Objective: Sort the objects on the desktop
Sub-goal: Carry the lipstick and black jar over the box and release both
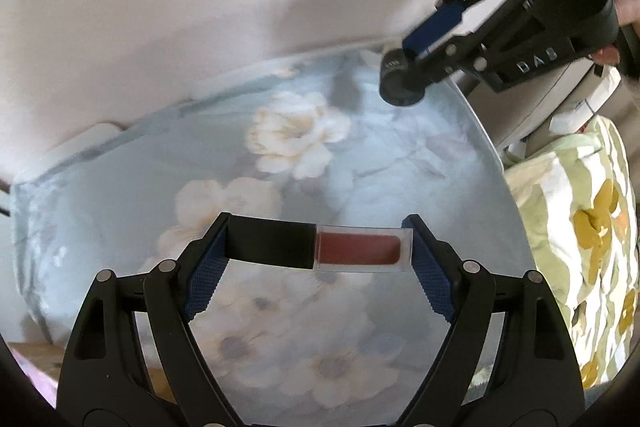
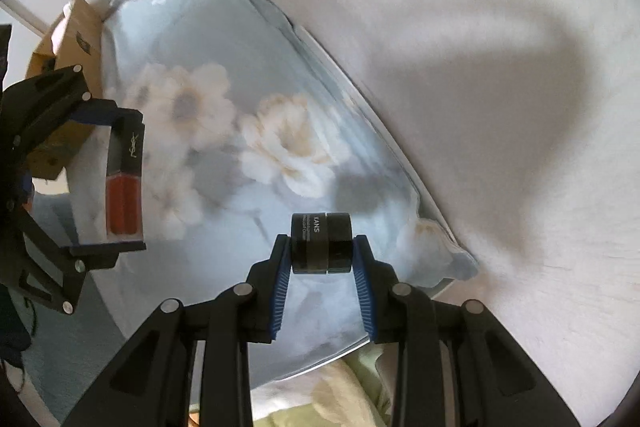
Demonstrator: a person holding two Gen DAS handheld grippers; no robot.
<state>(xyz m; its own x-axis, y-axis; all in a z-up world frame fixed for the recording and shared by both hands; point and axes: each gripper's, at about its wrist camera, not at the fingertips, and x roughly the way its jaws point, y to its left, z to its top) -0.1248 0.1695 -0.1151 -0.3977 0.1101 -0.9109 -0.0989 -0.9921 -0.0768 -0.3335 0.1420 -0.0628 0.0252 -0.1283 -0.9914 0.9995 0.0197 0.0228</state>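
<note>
My left gripper [image 1: 318, 247] is shut on a lip gloss tube [image 1: 320, 246] with a black cap and a clear body of red-brown gloss. It grips the tube end to end and holds it crosswise above the table. The tube also shows at the left of the right wrist view [image 2: 125, 177], held by the left gripper [image 2: 124, 183]. My right gripper [image 2: 321, 247] is shut on a small black round jar [image 2: 321, 243] with white lettering. In the left wrist view that jar [image 1: 400, 81] hangs from the right gripper [image 1: 414, 61] at the upper right, above the table's far edge.
The table wears a pale blue cloth with white flowers [image 1: 296, 139], against a white wall [image 1: 160, 7]. A brown cardboard box [image 2: 68, 67] stands off the table's far left end. A green and yellow floral fabric [image 1: 580, 227] lies beyond the table's right edge.
</note>
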